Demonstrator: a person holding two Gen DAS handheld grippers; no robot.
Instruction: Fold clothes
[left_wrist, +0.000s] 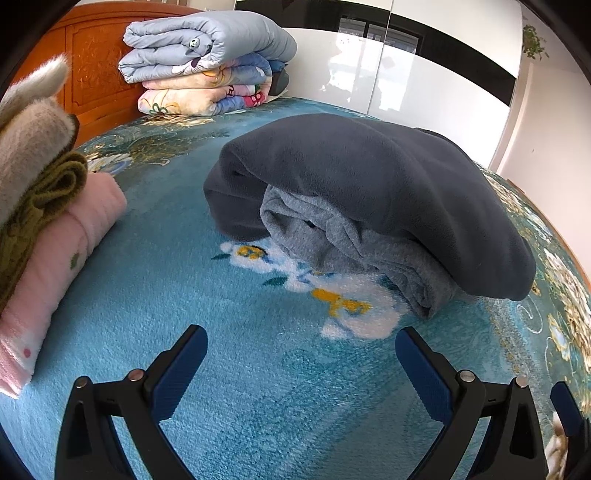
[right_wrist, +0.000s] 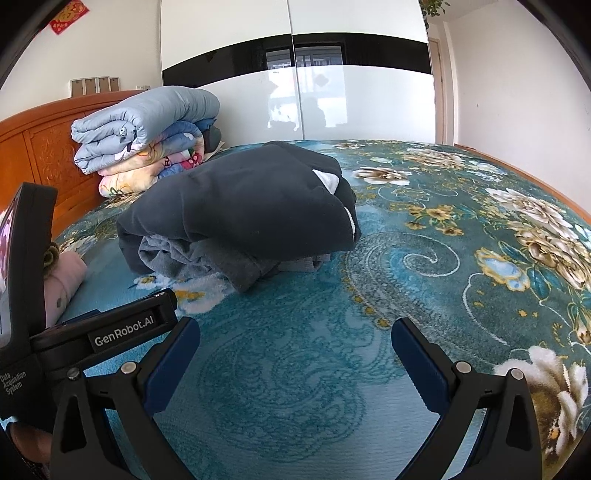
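Floral bed (right_wrist: 424, 258); dark garment (left_wrist: 369, 177); white lining (right_wrist: 327, 179) only right view.

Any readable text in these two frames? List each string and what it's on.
"GenRobot.AI": white label on the black left gripper body, right wrist view.
"Data Acquisition System": small white print on that body, lower left.
Red paper wall decoration with gold characters: too blurred to read.
Folded floral blankets: a few printed letters, too small to read.
Left wrist view: no legible text.
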